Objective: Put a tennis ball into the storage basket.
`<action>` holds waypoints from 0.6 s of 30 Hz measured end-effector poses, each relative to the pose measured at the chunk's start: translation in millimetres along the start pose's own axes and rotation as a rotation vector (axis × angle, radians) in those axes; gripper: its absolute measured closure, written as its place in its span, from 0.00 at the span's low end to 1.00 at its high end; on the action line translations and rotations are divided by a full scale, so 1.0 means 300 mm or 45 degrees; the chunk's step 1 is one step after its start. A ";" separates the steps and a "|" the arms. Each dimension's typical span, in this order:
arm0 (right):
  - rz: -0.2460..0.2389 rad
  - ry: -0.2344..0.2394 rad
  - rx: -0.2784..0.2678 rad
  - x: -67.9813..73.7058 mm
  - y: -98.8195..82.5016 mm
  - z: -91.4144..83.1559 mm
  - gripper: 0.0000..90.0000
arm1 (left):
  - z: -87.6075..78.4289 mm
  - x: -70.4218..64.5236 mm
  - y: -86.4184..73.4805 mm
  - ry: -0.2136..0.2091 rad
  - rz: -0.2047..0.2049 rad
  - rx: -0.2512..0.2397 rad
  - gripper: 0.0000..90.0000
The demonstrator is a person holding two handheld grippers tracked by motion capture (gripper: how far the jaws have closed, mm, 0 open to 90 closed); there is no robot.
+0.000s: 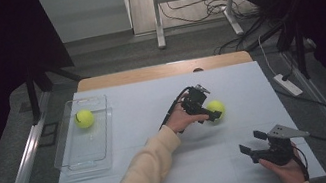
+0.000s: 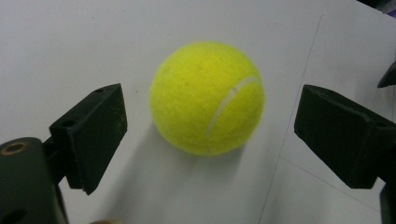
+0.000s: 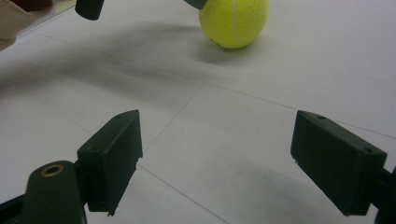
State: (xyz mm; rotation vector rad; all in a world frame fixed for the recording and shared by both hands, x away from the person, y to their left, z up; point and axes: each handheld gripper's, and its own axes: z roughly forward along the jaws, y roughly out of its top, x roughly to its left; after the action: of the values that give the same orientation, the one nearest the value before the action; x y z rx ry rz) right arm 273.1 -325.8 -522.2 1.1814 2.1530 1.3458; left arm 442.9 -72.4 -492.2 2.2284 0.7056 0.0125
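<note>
Tennis ball (image 1: 216, 108) seen right of frame centre in high view, resting on white table (image 1: 152, 98). Left gripper (image 1: 208, 114) positioned at ball; in left gripper view, ball (image 2: 207, 97) framed between wide-spread jaws, gap visible each side, nothing gripped. Right gripper (image 1: 252, 142) held at lower right, jaws spread wide, nothing between them. Second tennis ball (image 1: 84, 118) seen in clear plastic tray (image 1: 74, 160) at left.
</note>
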 end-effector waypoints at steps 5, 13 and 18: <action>-0.001 0.000 -0.001 -0.001 -0.001 -0.002 0.18 | 0.029 -0.002 0.000 0.000 0.008 0.019 0.12; 0.003 -0.003 -0.001 -0.004 -0.002 -0.006 0.18 | 0.054 0.003 0.006 0.004 0.002 0.026 0.12; 0.003 -0.003 -0.001 -0.004 -0.002 -0.006 0.18 | 0.067 0.001 0.010 0.004 0.009 0.037 0.13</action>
State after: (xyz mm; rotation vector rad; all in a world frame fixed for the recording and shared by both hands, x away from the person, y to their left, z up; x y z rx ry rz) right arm 272.2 -328.0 -522.1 1.1852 2.1497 1.3454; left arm 449.3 -87.6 -504.2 2.2589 0.7033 0.0094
